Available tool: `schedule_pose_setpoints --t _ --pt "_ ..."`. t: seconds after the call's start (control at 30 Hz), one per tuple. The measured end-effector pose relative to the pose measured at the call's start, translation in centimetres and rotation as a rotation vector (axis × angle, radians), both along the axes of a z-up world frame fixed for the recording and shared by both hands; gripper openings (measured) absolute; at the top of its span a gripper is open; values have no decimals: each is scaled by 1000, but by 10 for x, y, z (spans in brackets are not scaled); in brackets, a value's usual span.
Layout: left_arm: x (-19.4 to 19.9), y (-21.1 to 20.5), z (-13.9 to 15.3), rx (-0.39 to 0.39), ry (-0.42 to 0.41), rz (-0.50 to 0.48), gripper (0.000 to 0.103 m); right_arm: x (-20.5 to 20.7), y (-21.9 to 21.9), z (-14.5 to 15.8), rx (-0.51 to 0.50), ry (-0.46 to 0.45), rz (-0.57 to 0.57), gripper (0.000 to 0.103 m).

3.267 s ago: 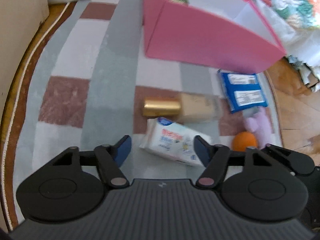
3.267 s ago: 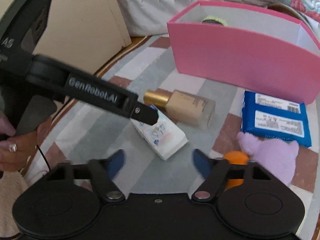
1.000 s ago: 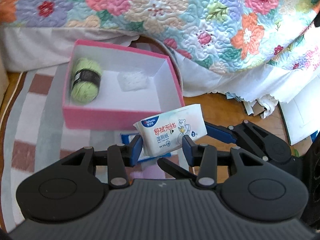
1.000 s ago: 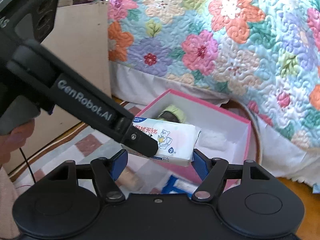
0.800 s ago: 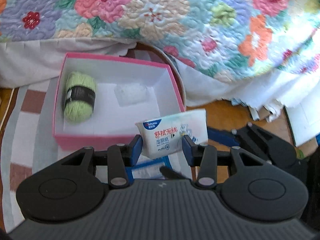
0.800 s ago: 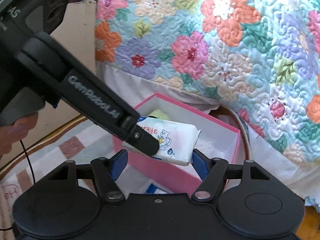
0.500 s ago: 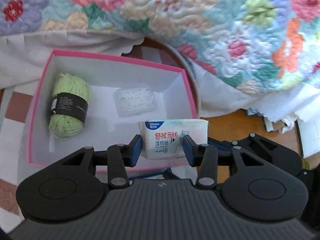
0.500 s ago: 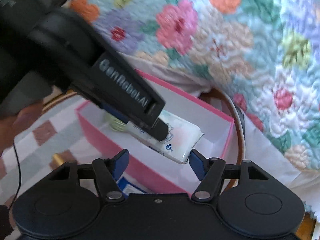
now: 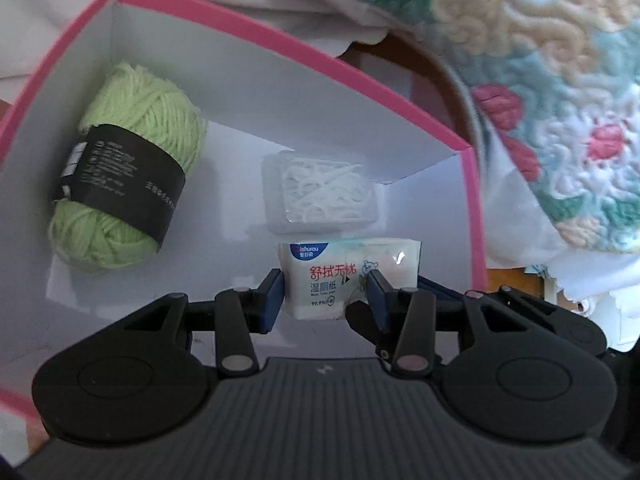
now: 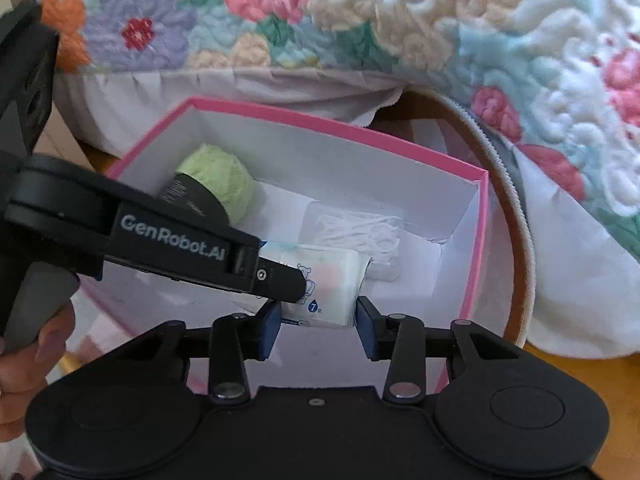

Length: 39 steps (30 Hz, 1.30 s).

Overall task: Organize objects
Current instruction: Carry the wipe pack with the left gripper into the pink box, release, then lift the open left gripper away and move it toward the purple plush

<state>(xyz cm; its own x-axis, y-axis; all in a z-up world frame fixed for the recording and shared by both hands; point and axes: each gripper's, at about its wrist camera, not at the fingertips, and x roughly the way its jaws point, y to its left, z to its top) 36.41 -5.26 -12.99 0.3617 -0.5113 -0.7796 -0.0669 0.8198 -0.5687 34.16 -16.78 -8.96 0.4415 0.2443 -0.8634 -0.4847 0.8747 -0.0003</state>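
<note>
My left gripper (image 9: 326, 294) is shut on a white wet-wipes pack (image 9: 340, 276) and holds it inside the pink box (image 9: 256, 30), near the box's white floor. The pack also shows in the right wrist view (image 10: 332, 280), with the left gripper's finger (image 10: 276, 280) across it. My right gripper (image 10: 318, 320) is open and empty, just behind the pack and over the box's near wall. A green yarn ball (image 9: 124, 188) lies at the box's left. A clear case of white floss picks (image 9: 320, 192) lies just beyond the pack.
A flowered quilt (image 10: 400, 20) hangs over the bed edge right behind the pink box (image 10: 480, 240). A white bed skirt (image 10: 568, 272) and the rug's round edge (image 10: 516, 216) lie to the right. Wood floor (image 9: 512, 292) shows at right.
The left gripper picked the wipes pack off the rug, carried it up over the pink box and lowered it inside. The right gripper followed alongside, open.
</note>
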Motion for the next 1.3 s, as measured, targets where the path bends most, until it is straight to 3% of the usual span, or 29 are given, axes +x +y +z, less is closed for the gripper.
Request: schedule_pose_setpoints --t 0.33,0.47,0.57,0.73,0.9,1.3 --pt "17 -10 -23 -11 57 -15 43 10 16 -26 -160 -14 -8 45" --pt "17 -14 -21 22 34 -20 43 8 19 -32 -194 -44 -23 45" --pt "9 -16 -7 62 -27 -37 46 -4 24 -30 -231 -121 -25 53" --pt "-10 -15 20 121 -108 -108 46 -26 7 -9 -95 -145 -51 54" --pt "-30 -7 49 109 -84 -169 47 -50 -9 14 60 -99 -51 54" --pt "-98 8 142 244 -142 -265 59 -121 -12 99 141 -103 6 59"
